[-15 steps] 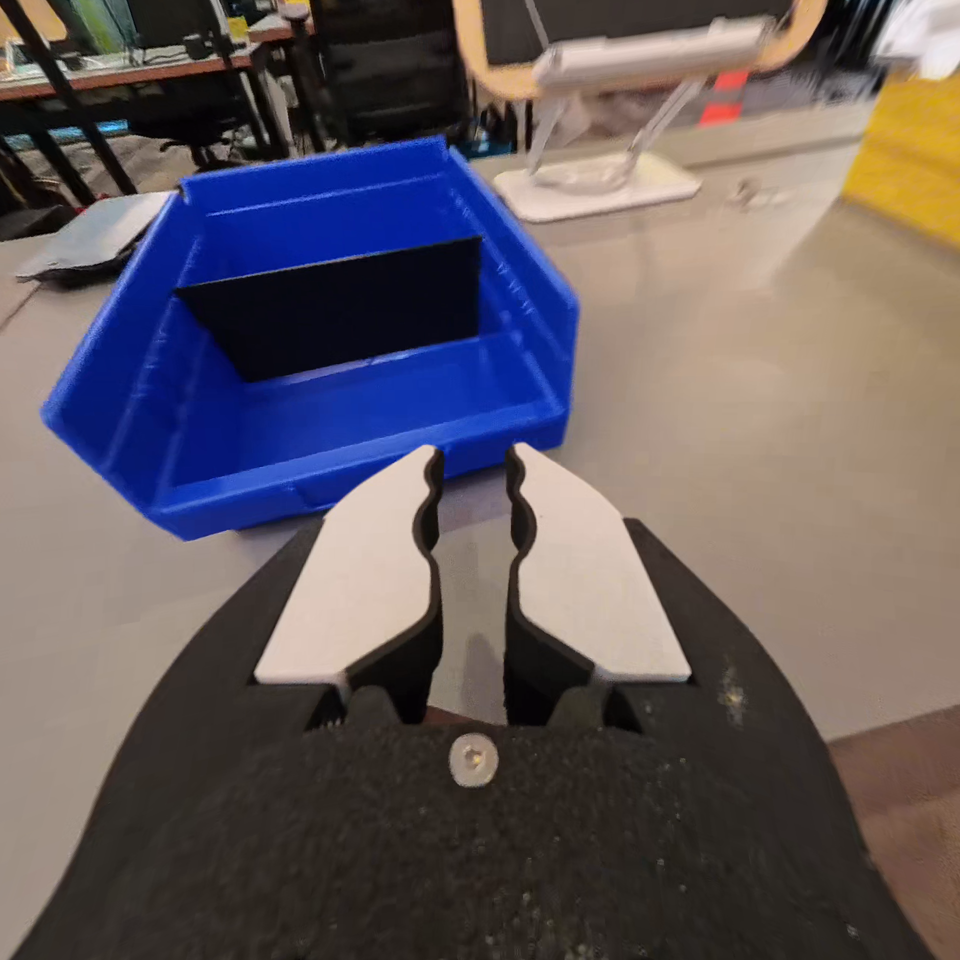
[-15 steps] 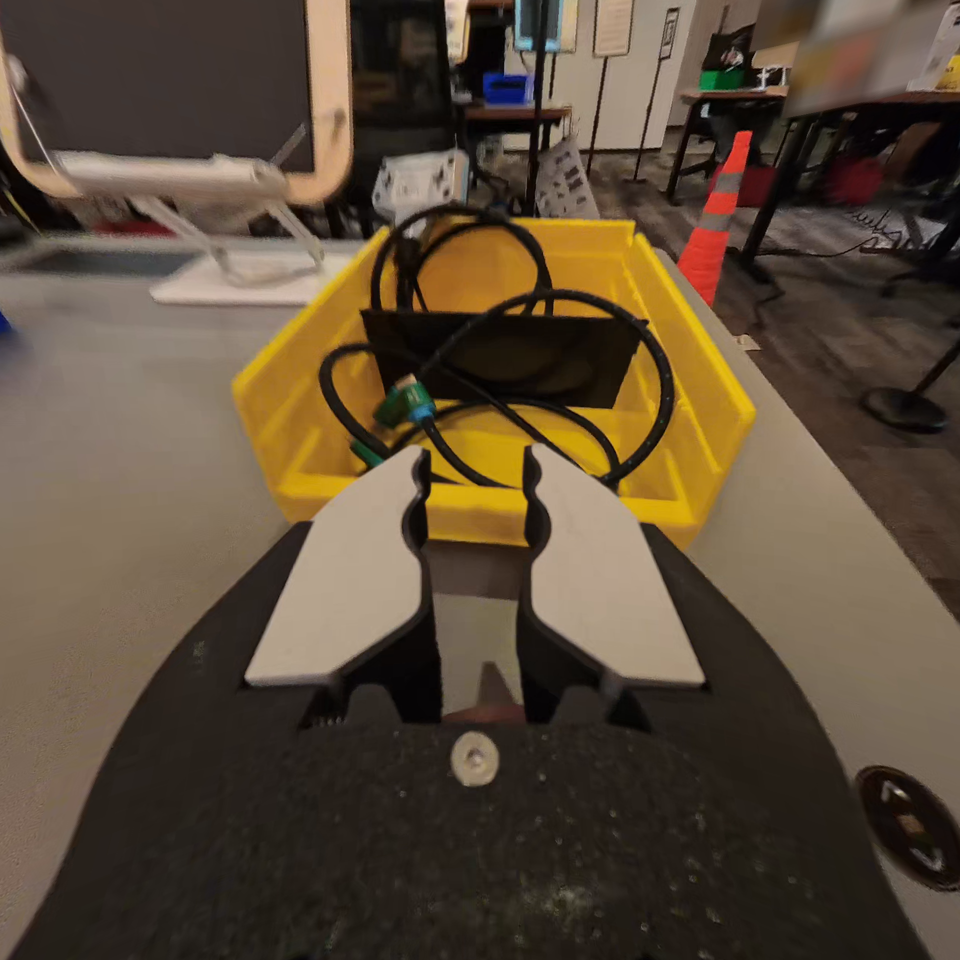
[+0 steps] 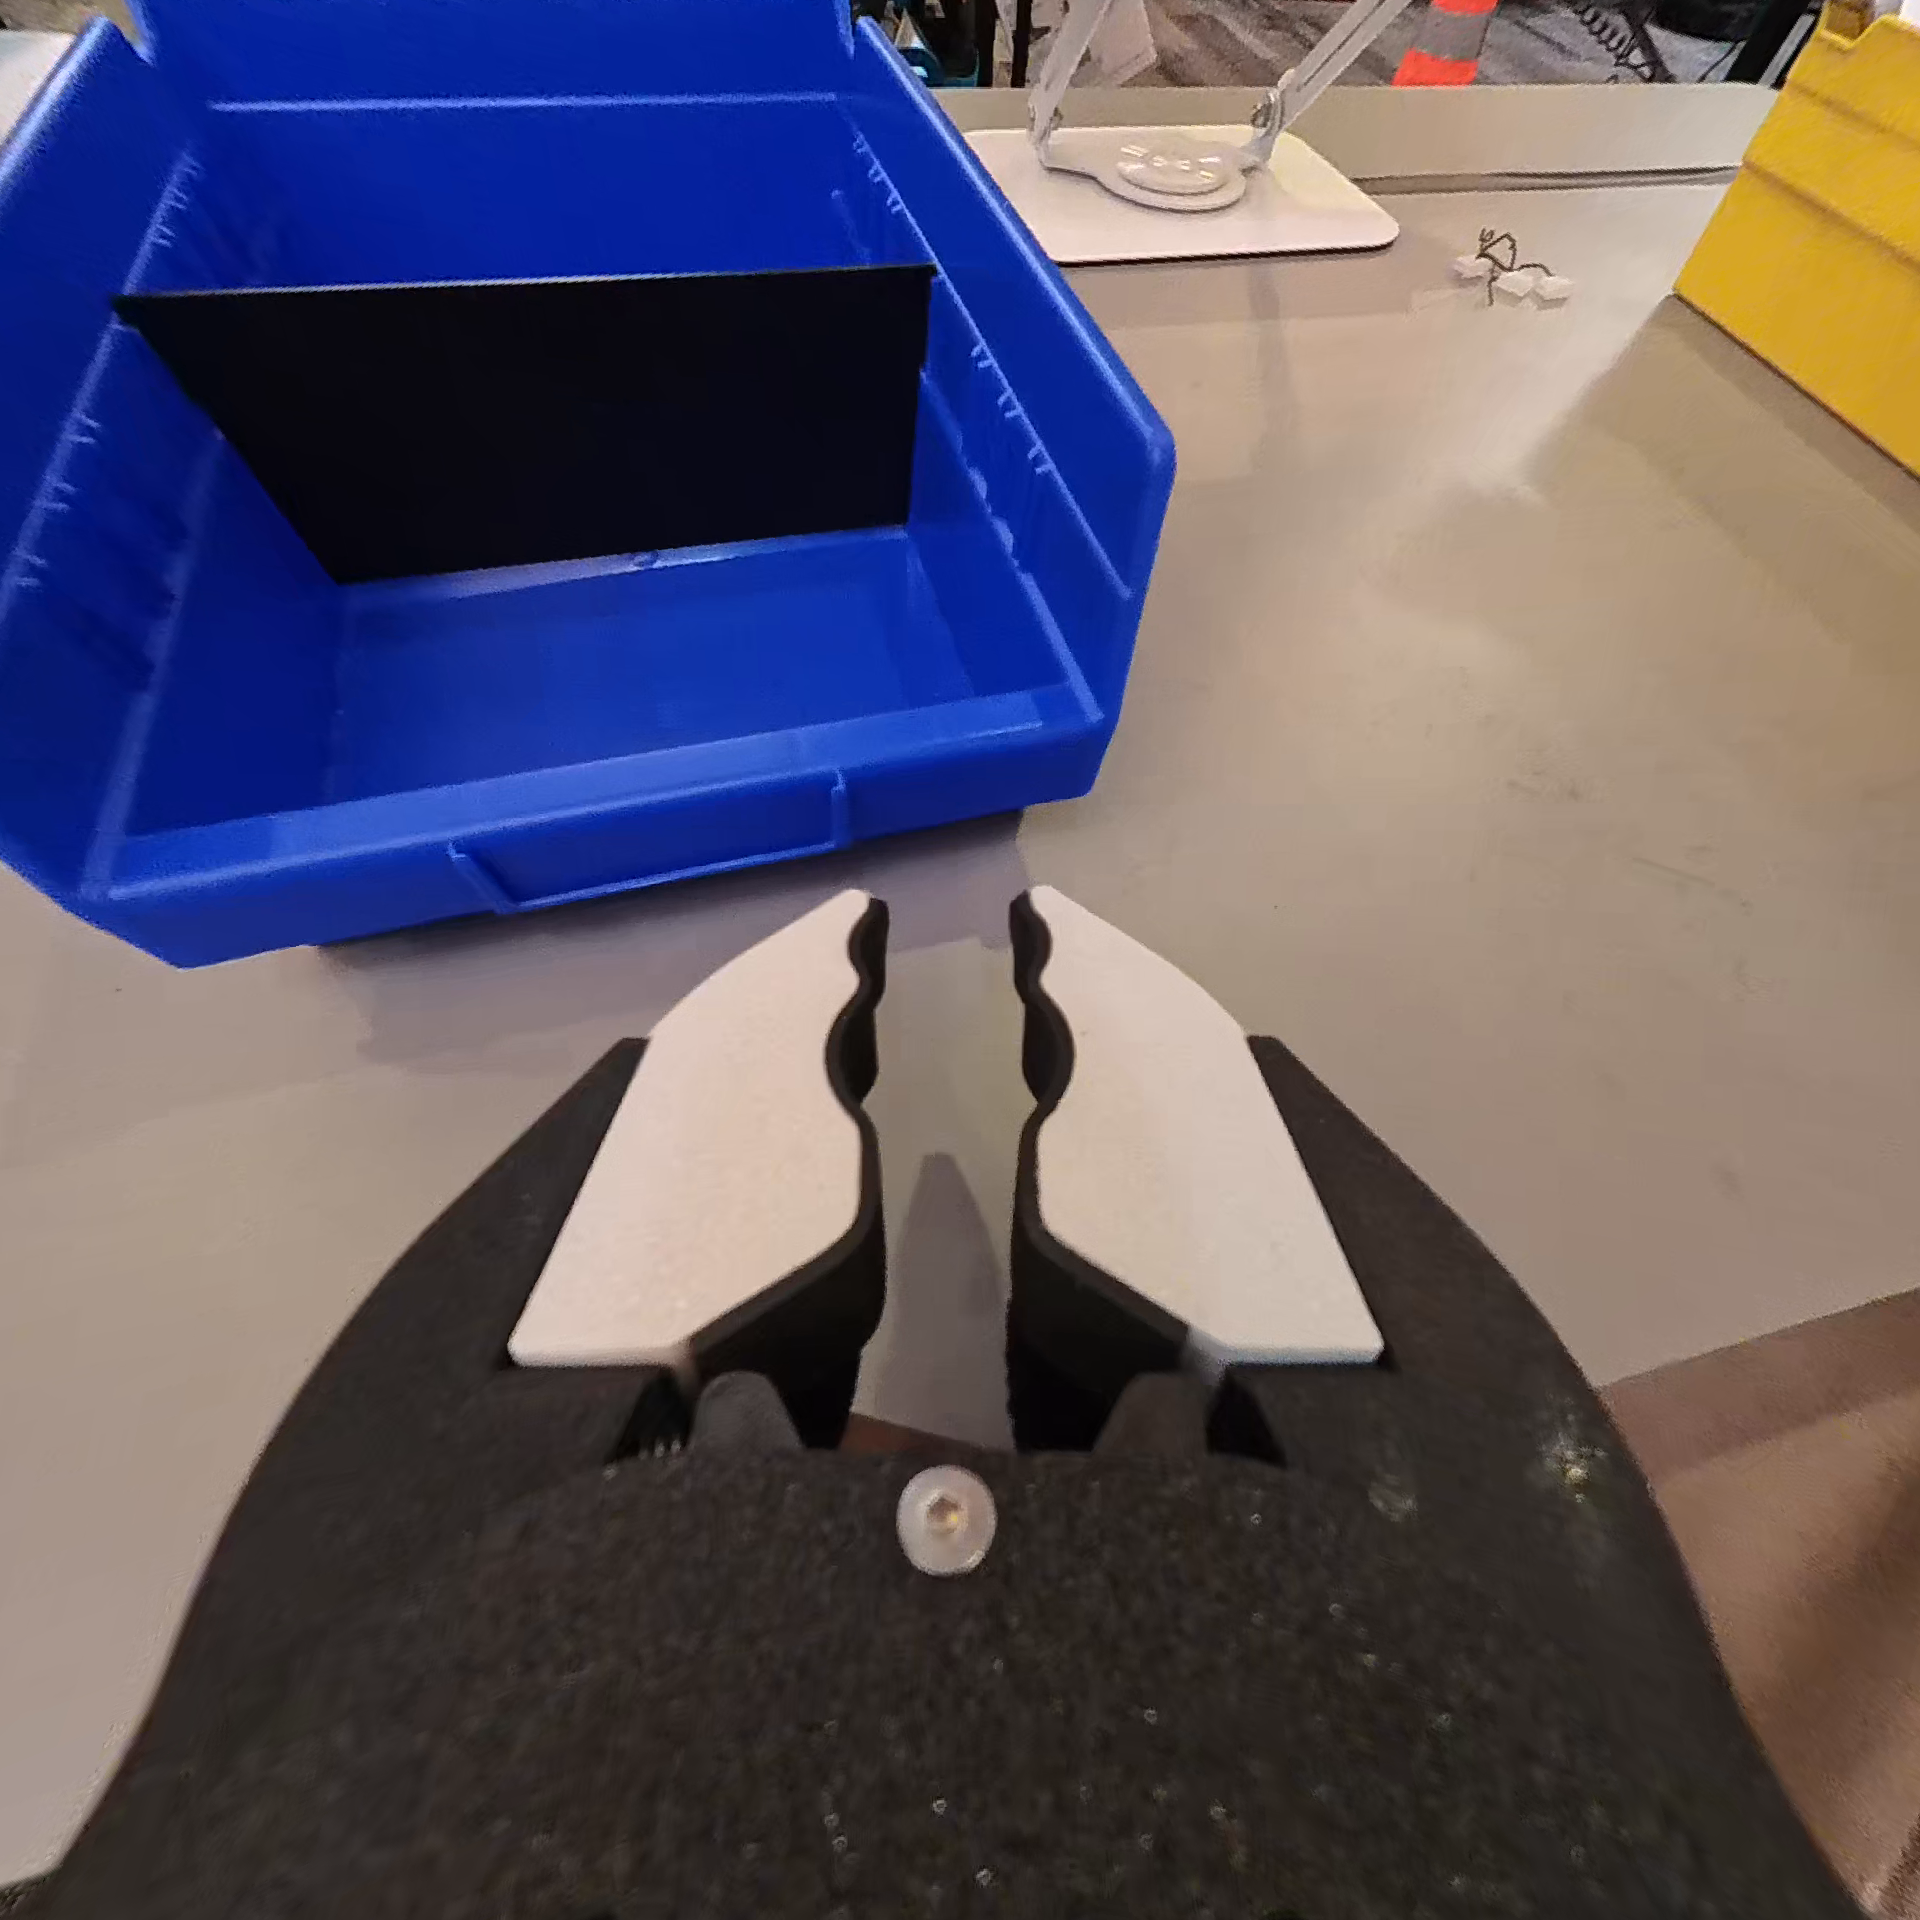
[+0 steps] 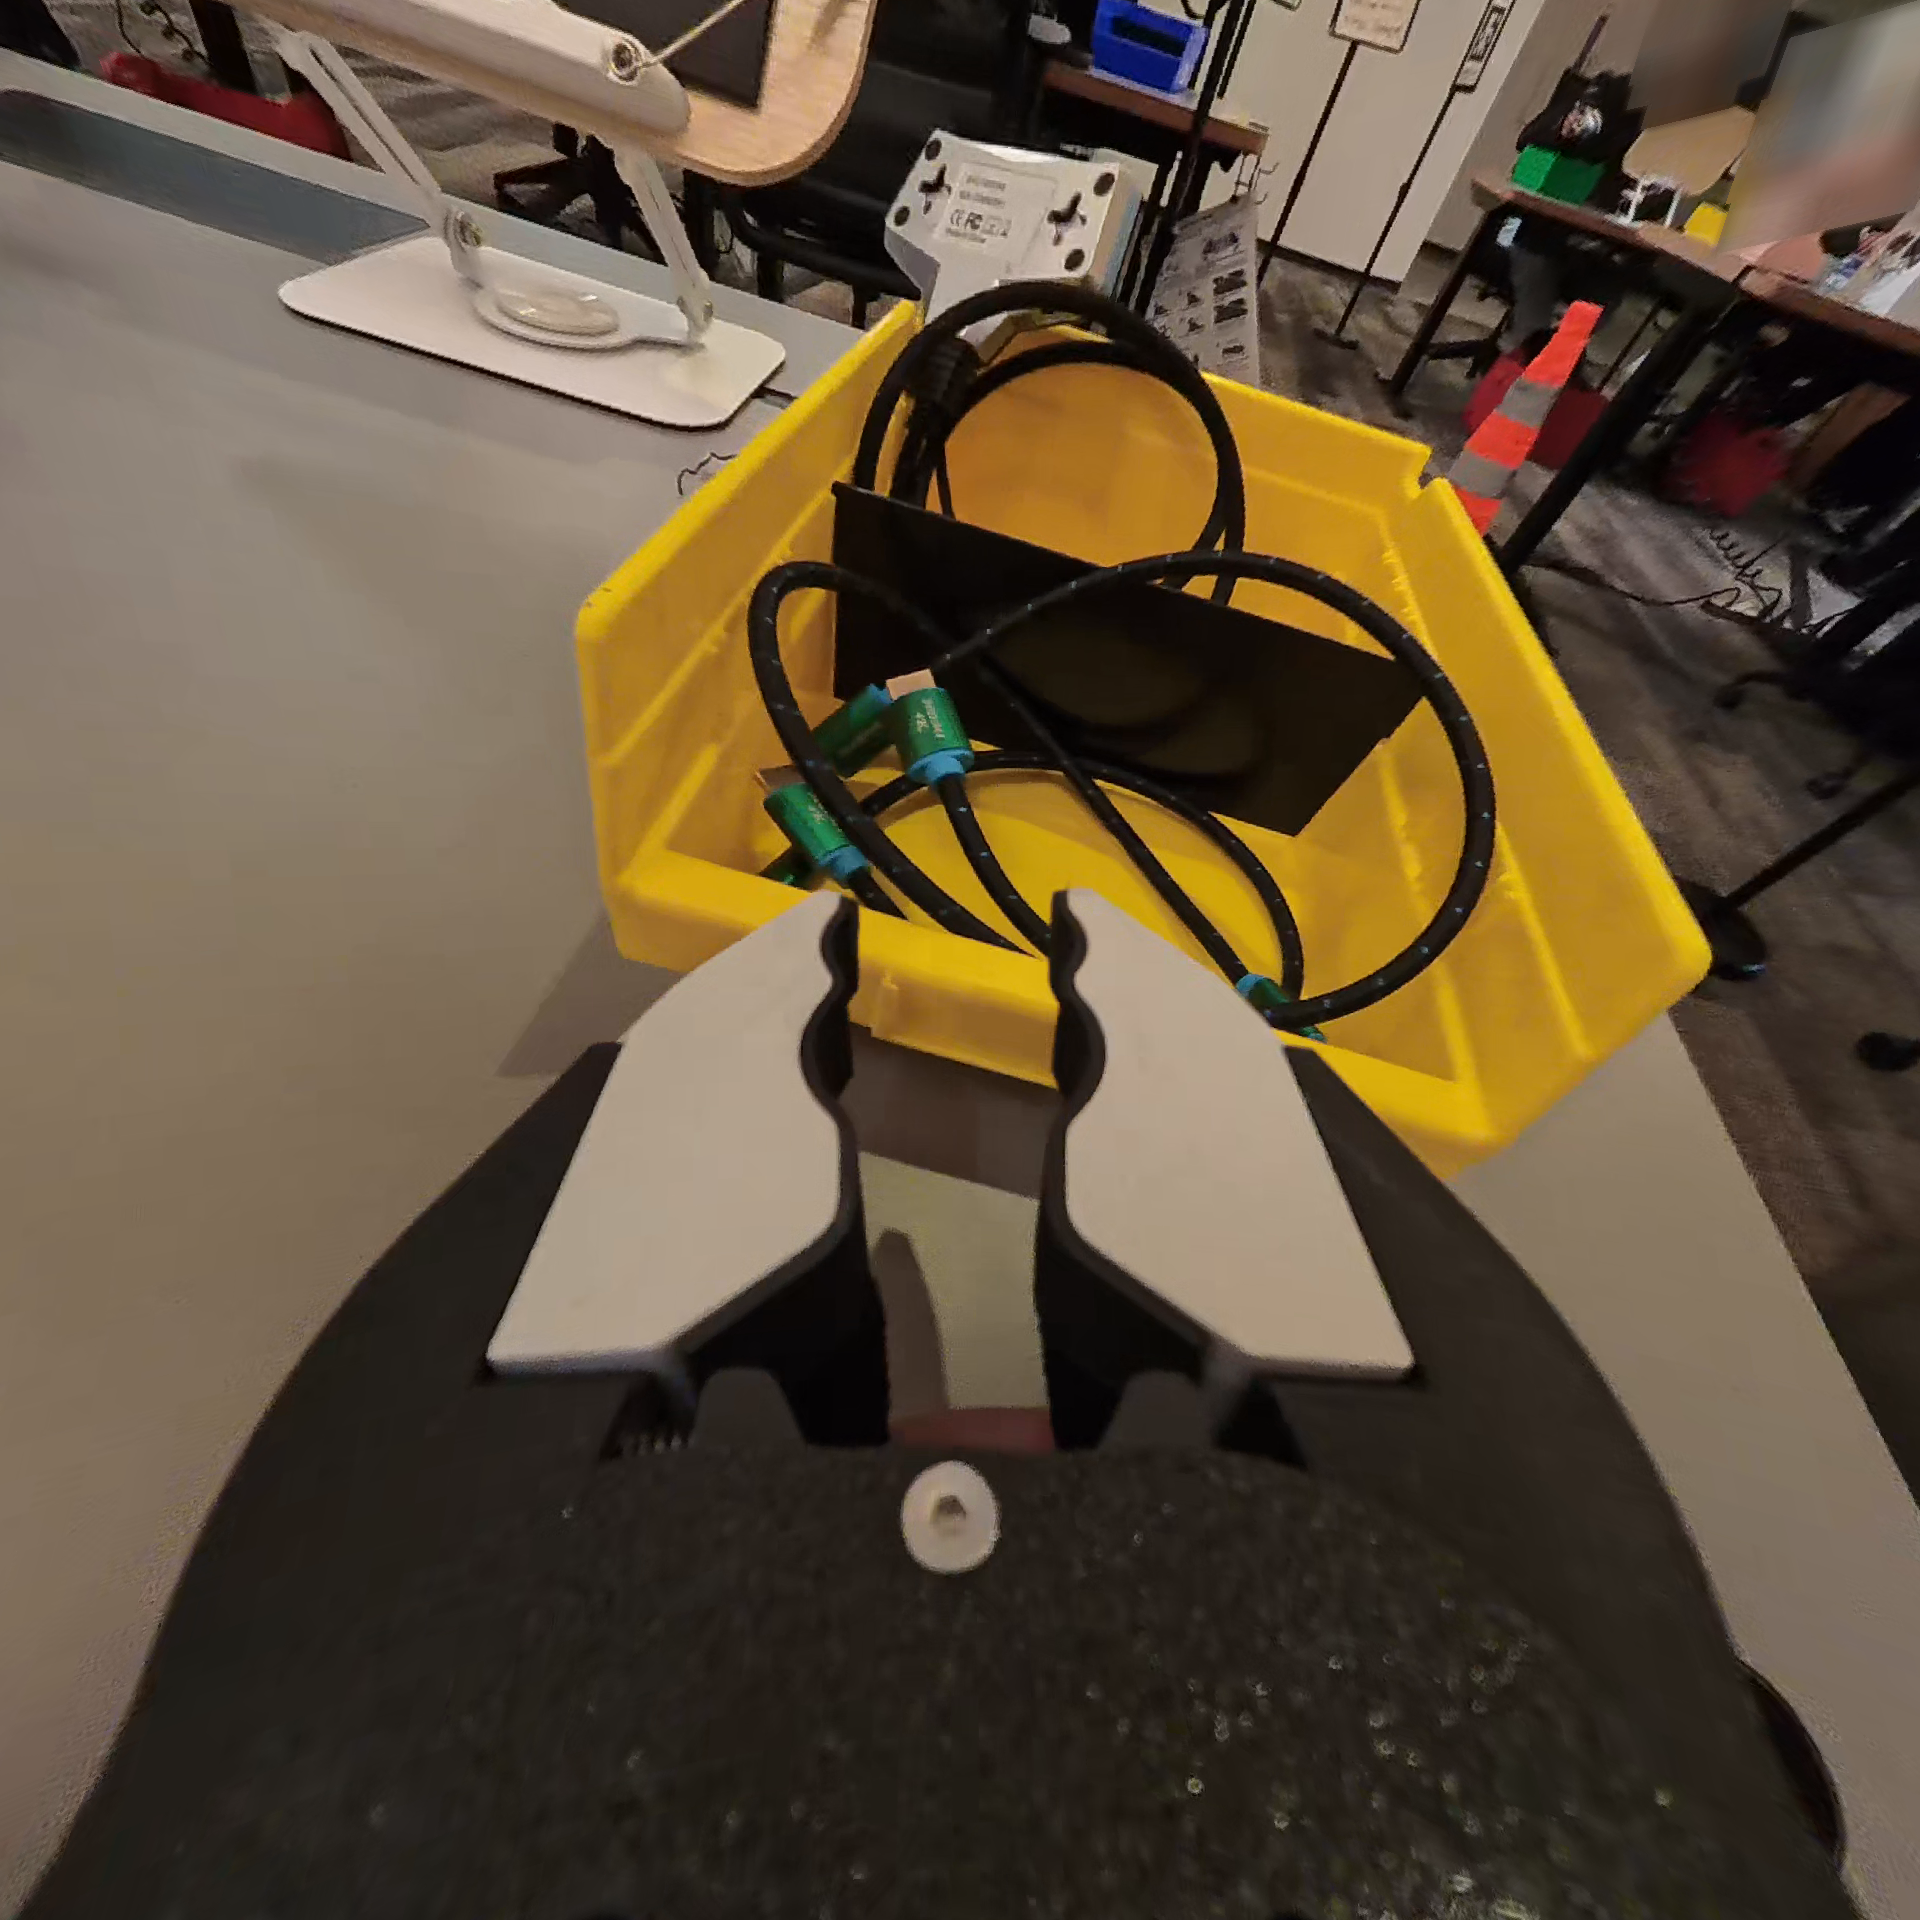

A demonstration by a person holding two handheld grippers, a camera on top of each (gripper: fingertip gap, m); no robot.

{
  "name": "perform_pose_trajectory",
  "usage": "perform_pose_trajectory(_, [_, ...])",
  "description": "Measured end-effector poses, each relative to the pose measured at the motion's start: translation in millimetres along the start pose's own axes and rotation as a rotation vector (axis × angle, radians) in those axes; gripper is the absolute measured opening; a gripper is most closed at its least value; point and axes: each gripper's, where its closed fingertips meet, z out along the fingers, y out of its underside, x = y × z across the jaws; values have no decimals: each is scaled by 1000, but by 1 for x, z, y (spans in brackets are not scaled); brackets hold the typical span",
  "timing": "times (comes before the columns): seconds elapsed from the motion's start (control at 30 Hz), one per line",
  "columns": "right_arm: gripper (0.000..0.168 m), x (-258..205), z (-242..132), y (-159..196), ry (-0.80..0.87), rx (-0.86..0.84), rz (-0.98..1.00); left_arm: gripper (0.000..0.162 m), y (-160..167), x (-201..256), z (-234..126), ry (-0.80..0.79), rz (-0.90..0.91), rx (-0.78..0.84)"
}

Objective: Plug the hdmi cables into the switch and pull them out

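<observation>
As both grippers were brought nearer bins, jaws spread, empty: right gripper (image 4: 948, 914) aimed at cables (image 4: 1122, 831) in yellow bin (image 4: 1558, 935); left gripper (image 3: 948, 914) faced at blue bin (image 3: 623, 821); pickup judged next.

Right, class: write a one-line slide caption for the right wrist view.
Open right gripper faces a yellow bin of coiled HDMI cables.

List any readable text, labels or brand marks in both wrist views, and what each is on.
I'm not quoting any writing, only saying where it stands.
White device behind the yellow bin: printed label on its facing side.
Green HDMI plug shells: small print along them.
Printed sheet beside the device: too small to read.
Signs on stands, far back: too small to read.
Blue bin, left wrist view: no writing visible.
</observation>
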Motion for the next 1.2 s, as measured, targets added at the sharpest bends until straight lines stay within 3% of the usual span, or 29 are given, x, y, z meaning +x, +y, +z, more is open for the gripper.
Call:
perform_pose_trajectory(0.17, [35, -9, 0, -4, -53, 25, 2, 23, 0, 3, 0, -9, 46, -8])
perform_pose_trajectory(0.3, [49, -62, 13, -19, -256, 65, 25, 23, -5, 18, 2, 40, 68, 21])
perform_pose_trajectory(0.4, [58, -91, 33, -27, -293, 16, 73, 22, -18, 41, 9, 107, 65, 103])
perform_pose_trajectory(0.5, [79, -114, 26, -34, -350, 12, 140, 29, -31, 70, 17, 137, 101, 162])
perform_pose_trajectory(0.53, [75, -123, 20, -34, -394, 16, 138, 33, -35, 87, 20, 183, 107, 178])
perform_pose_trajectory(0.6, [43, -136, 1, -38, -485, 45, 129, 35, -45, 131, 26, 284, 103, 205])
perform_pose_trajectory(0.67, [48, -121, -14, -48, -428, 119, 153, 40, -53, 186, 33, 403, 103, 200])
perform_pose_trajectory(0.77, [53, -59, -38, -55, -186, 178, 161, 51, -66, 270, 48, 523, 171, 189])
perform_pose_trajectory(0.87, [44, 16, -59, -56, 94, 201, 237, 46, -81, 322, 82, 471, 225, 179])
perform_pose_trajectory(0.93, [47, 40, -54, -42, 154, 115, 301, 46, -86, 340, 109, 425, 224, 139])
perform_pose_trajectory(1.07, [46, 36, -25, 6, 151, -112, 408, 37, -94, 354, 152, 414, 113, 55])
perform_pose_trajectory(1.1, [43, 31, -18, 15, 150, -153, 405, 31, -94, 353, 160, 395, 90, 25])
perform_pose_trajectory(1.13, [29, 27, -13, 22, 150, -178, 393, 13, -93, 346, 168, 342, 95, 3])
perform_pose_trajectory(1.2, [13, 24, -9, 22, 165, -153, 417, 9, -94, 343, 175, 340, 133, 4])
